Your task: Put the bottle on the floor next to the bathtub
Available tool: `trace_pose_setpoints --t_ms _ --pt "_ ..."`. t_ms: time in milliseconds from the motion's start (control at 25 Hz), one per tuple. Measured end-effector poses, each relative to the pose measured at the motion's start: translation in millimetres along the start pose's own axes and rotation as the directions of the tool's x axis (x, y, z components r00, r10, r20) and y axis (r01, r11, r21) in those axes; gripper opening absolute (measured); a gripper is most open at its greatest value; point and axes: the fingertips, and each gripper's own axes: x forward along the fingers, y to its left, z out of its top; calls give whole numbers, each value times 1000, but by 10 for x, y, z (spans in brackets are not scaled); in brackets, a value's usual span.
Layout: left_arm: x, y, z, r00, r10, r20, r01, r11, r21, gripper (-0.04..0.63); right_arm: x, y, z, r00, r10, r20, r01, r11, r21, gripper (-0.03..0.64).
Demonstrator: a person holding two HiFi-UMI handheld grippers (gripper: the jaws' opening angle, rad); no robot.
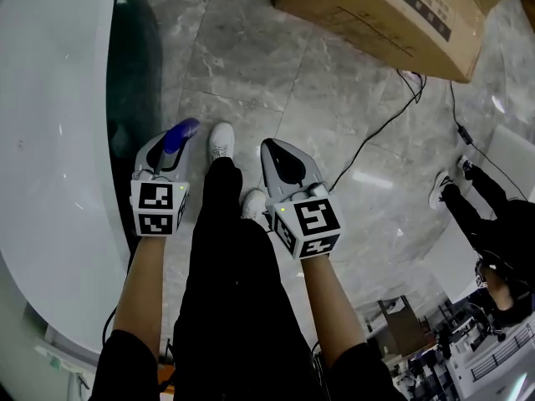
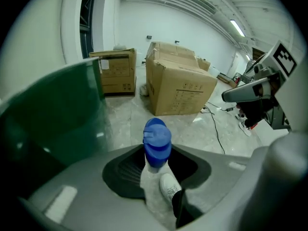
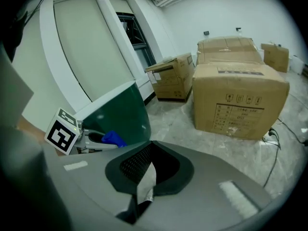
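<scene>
The left gripper [image 1: 167,153] is clamped on the blue-capped bottle [image 1: 180,133], left of centre, beside the bathtub [image 1: 50,140]. The right gripper [image 1: 284,164] is closed on nothing. This looks like the carrying stage. Next, the bottle needs lowering upright onto the floor [image 1: 334,115], then letting go.

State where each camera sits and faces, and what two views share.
Head view: on the head, facing steeply down; forearms, legs, left gripper and right gripper show.
Left gripper view: on that gripper, facing along fingers shut on the bottle toward a cardboard box.
Right gripper view: on that gripper, facing along shut, empty fingers toward the box.
Shared: both gripper views show the bathtub and box.
</scene>
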Motion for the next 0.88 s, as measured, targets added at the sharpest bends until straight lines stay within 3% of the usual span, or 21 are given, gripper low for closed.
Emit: trace_pose_setpoints --t_ms 320,880 --pt "742 87 -360 999 -16 -48 13 999 -49 147 633 -340 -607 993 1 -119 1 1000 16 20" --pt "1643 274 -865 998 6 -64 -12 997 -83 147 1550 -628 -1270 975 39 -219 -31 999 43 21"
